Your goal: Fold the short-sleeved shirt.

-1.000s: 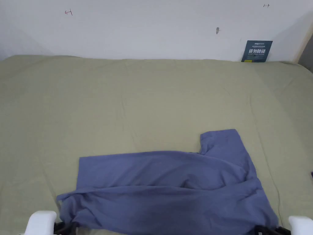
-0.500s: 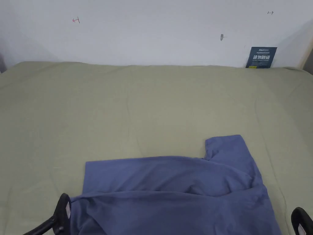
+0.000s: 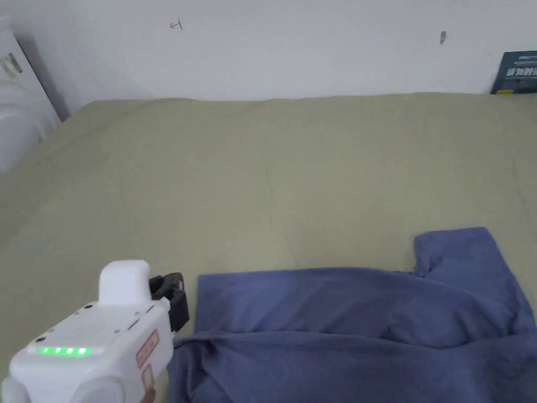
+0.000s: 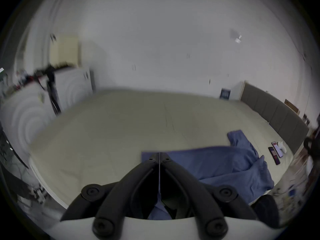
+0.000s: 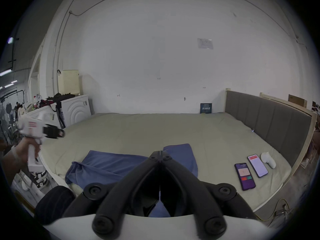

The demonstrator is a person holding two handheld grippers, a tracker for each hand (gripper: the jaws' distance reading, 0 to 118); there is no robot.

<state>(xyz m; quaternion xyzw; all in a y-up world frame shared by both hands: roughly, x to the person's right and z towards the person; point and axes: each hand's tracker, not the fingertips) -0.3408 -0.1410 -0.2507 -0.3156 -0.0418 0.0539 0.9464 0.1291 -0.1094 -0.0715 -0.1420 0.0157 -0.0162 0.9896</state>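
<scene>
Across the olive-green bed (image 3: pixel 262 173), one blue short-sleeved shirt (image 3: pixel 356 325) lies partly folded near the front edge, its long axis running left to right, with one sleeve pointing toward the far wall at the right end. Two phones (image 5: pixel 244 176) lie side by side on the bed, well to the right of the shirt, next to one small white object (image 5: pixel 268 159). One left gripper (image 4: pixel 159 157) is held above the shirt's left end, its jaws closed on nothing. One right gripper (image 5: pixel 160 154), over the shirt's near edge, also has its jaws closed, apparently on nothing.
</scene>
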